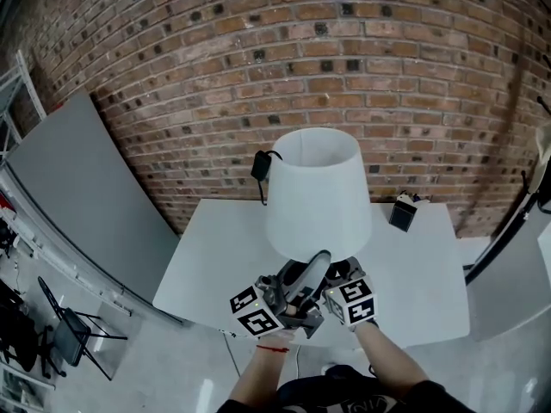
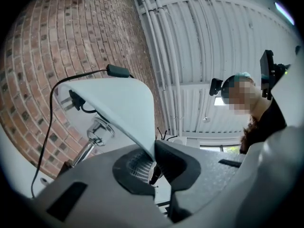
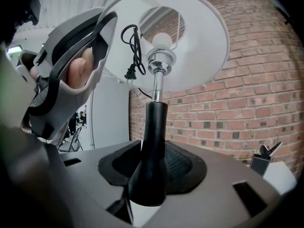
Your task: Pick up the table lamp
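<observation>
The table lamp has a white shade [image 1: 317, 192] and stands over the white table [image 1: 413, 282]; the shade hides its foot in the head view. My left gripper [image 1: 317, 265] reaches up to the shade's lower rim. In the left gripper view the gripper [image 2: 153, 159] is shut on the edge of the shade [image 2: 114, 103]. My right gripper [image 1: 342, 275] is tucked under the shade. In the right gripper view it [image 3: 149, 175] is shut on the lamp's black stem [image 3: 152, 137], below the chrome tube and bulb [image 3: 161, 41]. The lamp's black cord and plug [image 3: 132, 56] dangle inside the shade.
A small black box [image 1: 402, 212] sits near the table's far right edge. The brick wall [image 1: 258, 50] runs just behind the table, and a grey panel [image 1: 77, 188] leans at the left. A folding chair [image 1: 69, 334] stands on the floor at lower left.
</observation>
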{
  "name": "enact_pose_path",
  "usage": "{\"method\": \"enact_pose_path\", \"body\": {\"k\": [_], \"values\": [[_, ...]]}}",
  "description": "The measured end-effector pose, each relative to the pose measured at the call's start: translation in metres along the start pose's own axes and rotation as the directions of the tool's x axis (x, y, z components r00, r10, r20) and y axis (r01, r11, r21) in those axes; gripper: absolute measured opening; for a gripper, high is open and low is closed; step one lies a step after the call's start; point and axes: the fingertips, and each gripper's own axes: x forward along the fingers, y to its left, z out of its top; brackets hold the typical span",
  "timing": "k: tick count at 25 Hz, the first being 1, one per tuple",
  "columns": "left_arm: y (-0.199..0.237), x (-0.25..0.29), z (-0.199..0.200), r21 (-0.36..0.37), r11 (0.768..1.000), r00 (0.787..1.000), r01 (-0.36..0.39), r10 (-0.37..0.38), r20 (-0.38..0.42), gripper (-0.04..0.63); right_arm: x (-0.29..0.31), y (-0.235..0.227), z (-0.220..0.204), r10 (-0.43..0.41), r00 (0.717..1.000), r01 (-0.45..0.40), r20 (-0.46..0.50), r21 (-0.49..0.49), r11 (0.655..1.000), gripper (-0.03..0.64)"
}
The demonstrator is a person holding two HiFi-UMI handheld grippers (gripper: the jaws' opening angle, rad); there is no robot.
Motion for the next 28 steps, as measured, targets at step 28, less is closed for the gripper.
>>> {"method": "enact_pose_path", "body": {"k": [28], "values": [[-0.068,0.030,0.051,0.134,0.985,0.994,0.109,-0.112,0.015,0.015,-0.033,0.017,0.088,0.001,0.985,0.011,0.172,-0.070,0.998,0.156]]}}
